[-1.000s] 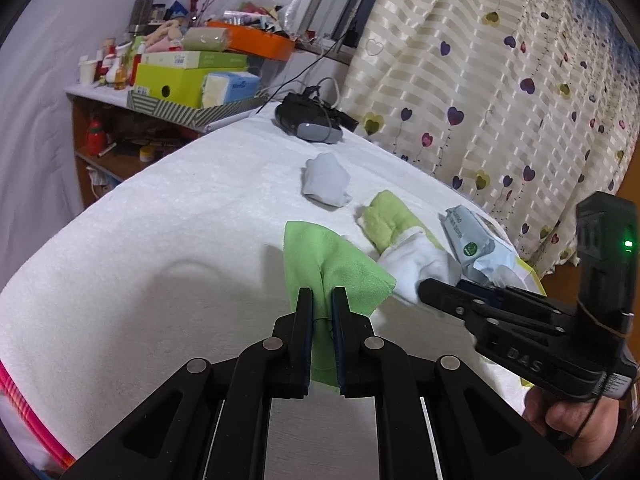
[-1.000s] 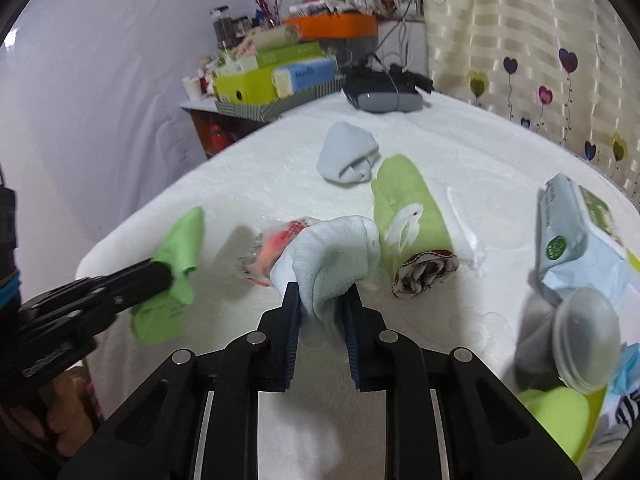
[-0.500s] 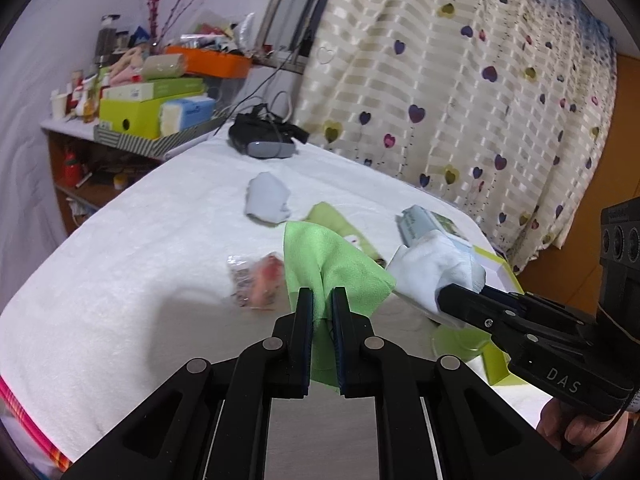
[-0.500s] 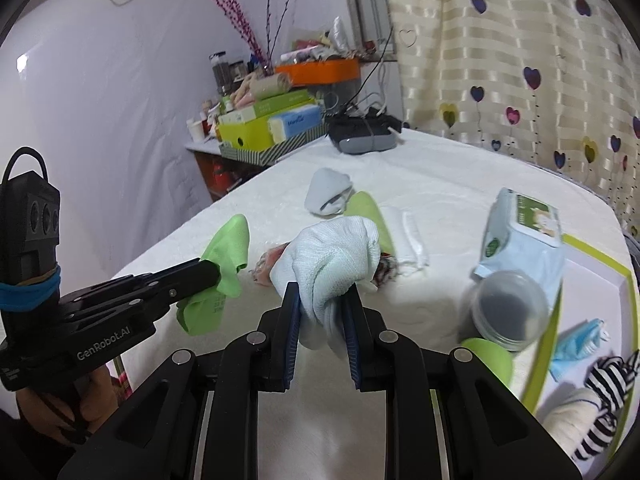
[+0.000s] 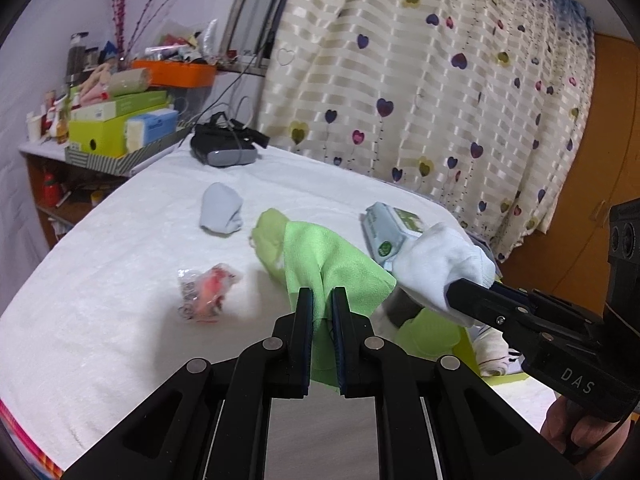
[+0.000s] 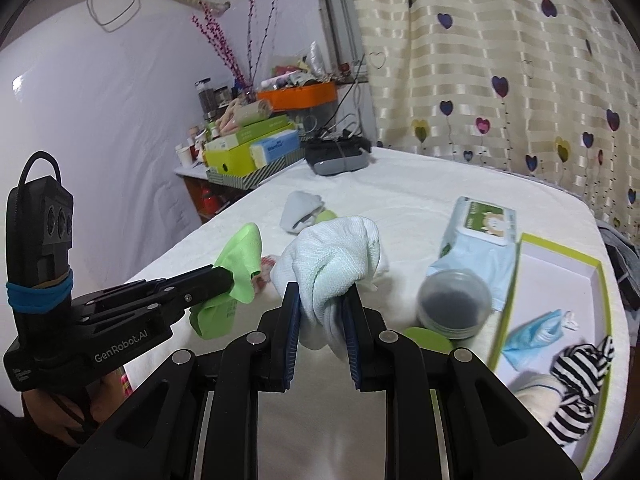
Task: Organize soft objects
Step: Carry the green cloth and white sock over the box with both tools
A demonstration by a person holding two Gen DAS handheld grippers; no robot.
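Note:
My left gripper (image 5: 322,300) is shut on a bright green cloth (image 5: 332,258), held above the white table; the same cloth (image 6: 240,258) shows at the left of the right wrist view. A white sock (image 6: 332,264) is pinched in my right gripper (image 6: 322,300), and it (image 5: 436,268) appears at the right of the left wrist view. On the table lie a grey sock (image 5: 220,210), a rolled green towel (image 5: 270,242) and a small red-and-clear packet (image 5: 206,292). A green-rimmed white box (image 6: 560,276) at the right holds a striped sock (image 6: 580,376) and a blue cloth (image 6: 536,330).
A wet-wipe pack (image 6: 476,236), a clear jar with dark contents (image 6: 454,300) and a green lid (image 6: 428,340) sit beside the box. A black headset (image 5: 224,148) lies at the table's far end. A cluttered shelf (image 5: 116,128) stands at far left; a heart-print curtain (image 5: 440,80) hangs behind.
Both grippers have risen and swung right toward the box, each still holding its item. The wipe pack, jar and box came into view; the table objects slid left.

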